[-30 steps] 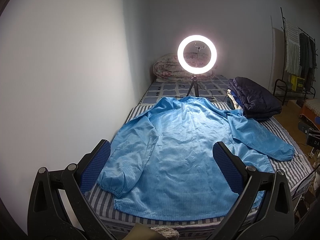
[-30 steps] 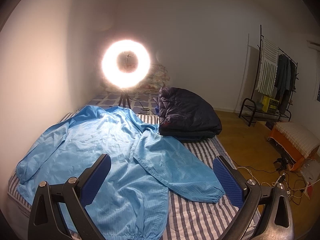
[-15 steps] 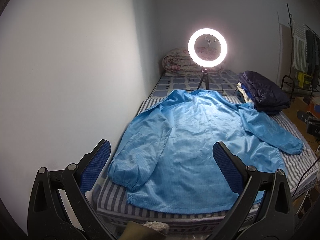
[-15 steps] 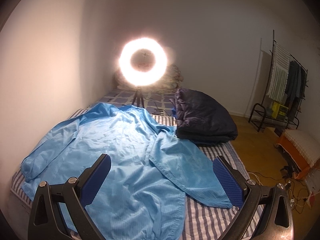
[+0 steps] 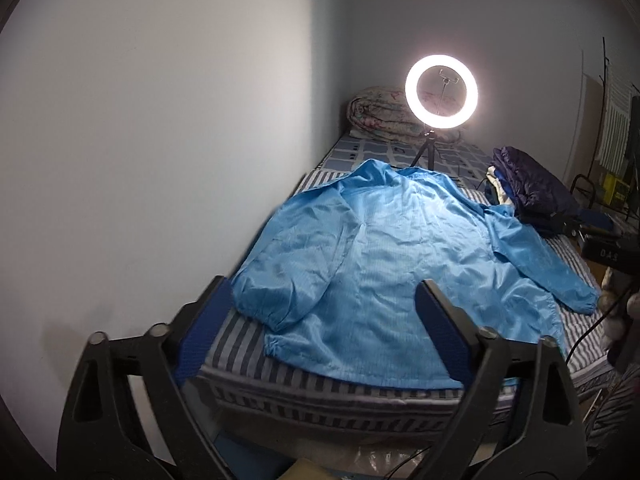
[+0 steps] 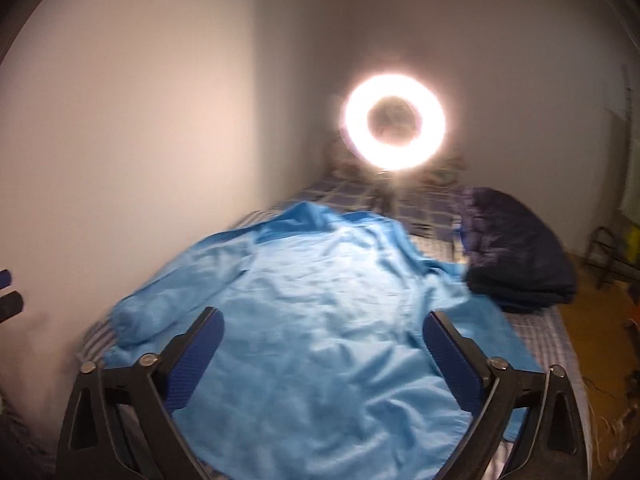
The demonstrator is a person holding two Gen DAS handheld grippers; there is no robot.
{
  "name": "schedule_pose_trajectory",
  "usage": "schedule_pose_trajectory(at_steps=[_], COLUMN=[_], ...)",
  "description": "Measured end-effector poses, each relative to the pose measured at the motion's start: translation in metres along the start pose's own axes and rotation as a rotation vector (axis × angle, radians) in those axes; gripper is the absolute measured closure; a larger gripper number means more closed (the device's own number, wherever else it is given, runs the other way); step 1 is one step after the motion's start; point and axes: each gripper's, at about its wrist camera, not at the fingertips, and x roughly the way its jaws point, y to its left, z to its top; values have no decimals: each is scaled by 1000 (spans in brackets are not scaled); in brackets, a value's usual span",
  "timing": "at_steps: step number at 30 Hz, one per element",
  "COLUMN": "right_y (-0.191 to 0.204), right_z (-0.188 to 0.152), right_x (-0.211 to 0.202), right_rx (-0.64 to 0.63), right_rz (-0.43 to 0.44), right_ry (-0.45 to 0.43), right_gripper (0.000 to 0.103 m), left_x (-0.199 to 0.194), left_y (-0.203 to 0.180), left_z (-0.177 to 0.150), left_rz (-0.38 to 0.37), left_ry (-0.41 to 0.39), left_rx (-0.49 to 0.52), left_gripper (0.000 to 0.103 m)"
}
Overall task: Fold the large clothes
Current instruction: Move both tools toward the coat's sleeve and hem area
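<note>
Hovering short of the bed's foot end: left hand-held gripper (image 5: 322, 320), jaws spread wide, gripping nothing. Likewise the right hand-held gripper (image 6: 322, 352), spread and empty, hanging over the lower body of the blue jacket (image 6: 320, 320), though too blurred to judge any contact.

Lying flat and face down on the striped bed (image 5: 240, 344): the jacket (image 5: 400, 264), collar toward the ring light (image 5: 441, 94), one sleeve angled along the wall side, the other reaching toward the bed's open edge, its cuff near the drop. No fold made yet, judging by the spread cloth.

Looking thin and slippery, so likely sliding on the sheet when pulled. Pinching only one layer at the hem risking a lopsided fold. Dragging a sleeve inward risking bunching at the shoulder seam. Swinging cloth toward the far end risking a knock to the ring light's tripod, or a snag on the dark folded bedding (image 5: 532, 196) touching the far sleeve.
</note>
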Motion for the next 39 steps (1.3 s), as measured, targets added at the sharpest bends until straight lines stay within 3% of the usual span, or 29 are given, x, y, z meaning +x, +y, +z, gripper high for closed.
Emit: schedule_pose_trajectory(at_steps=[8,14,19,25,30,35,39], right_y=[39,87,148,164,139,102,86], right_z=[8,8,4,-5,-18,-29,-37], right_x=[36,85,126,170,171,172,183], right_rx=[-68,-134,-198,-126,-85,-41,0], right_rz=[189,376,520,506,479,464,452], right_ry=[100,210,295,391,429,452,479], right_gripper=[32,51,56,56,58,58,58], left_x=[11,7,15,69,131,173,198], left_y=[21,45,68,87,97,114,125], left_z=[-19,-30,-34,-34,-43,-60,-73], left_rz=[-42,-32,-35,-85,-137,-144,-73], left_ry=[72,88,124,244,341,357,322], left_rx=[-40,-74,-119,-218,-410,-671,-802], left_gripper=[46,57,58,58,58,48,48])
